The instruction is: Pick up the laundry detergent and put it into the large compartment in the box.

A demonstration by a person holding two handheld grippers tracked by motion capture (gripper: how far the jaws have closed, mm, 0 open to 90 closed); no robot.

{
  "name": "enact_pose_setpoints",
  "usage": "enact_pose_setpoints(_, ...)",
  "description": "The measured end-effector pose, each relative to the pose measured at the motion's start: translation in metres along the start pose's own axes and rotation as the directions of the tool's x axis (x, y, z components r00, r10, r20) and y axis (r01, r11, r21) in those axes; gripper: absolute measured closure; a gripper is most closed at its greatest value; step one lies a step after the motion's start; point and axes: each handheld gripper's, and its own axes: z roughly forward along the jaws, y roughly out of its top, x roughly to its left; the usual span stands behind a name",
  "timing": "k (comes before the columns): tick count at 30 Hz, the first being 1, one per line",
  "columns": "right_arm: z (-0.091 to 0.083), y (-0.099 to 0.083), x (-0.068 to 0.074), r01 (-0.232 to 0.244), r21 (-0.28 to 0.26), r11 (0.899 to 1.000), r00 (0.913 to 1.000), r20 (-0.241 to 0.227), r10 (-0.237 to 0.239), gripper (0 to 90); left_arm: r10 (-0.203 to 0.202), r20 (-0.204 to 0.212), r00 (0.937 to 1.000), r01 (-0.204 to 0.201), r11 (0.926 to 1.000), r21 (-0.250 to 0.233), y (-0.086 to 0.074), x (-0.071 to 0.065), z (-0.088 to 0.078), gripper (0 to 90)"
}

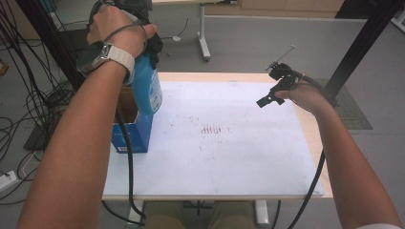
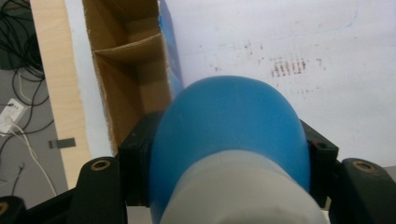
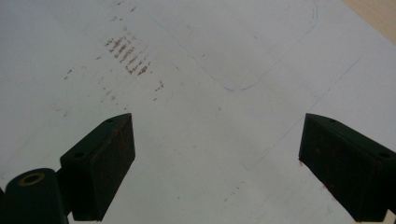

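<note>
My left tongs clamp the blue bottle by its shoulder above the open cardboard box (smooth, probably slippery plastic, so low on the neck seems wisest), while my right tongs gape empty.

Grey floor, tangled cables, black frame posts.

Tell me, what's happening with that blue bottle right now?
Left gripper clamped on blue bottle, above open box. Right gripper open, empty, over the table. Nothing in the way.
</note>
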Motion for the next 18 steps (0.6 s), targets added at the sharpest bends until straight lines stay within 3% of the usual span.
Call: enact_pose_setpoints(18, 0.005, 0.011, 0.000, -0.009, 0.015, 1.000, 1.0000, 0.001, 0.009, 10.8, -0.036, -0.007, 0.9993, 0.036, 0.9993, -0.012, 0.005, 0.027, -0.012, 37.3)
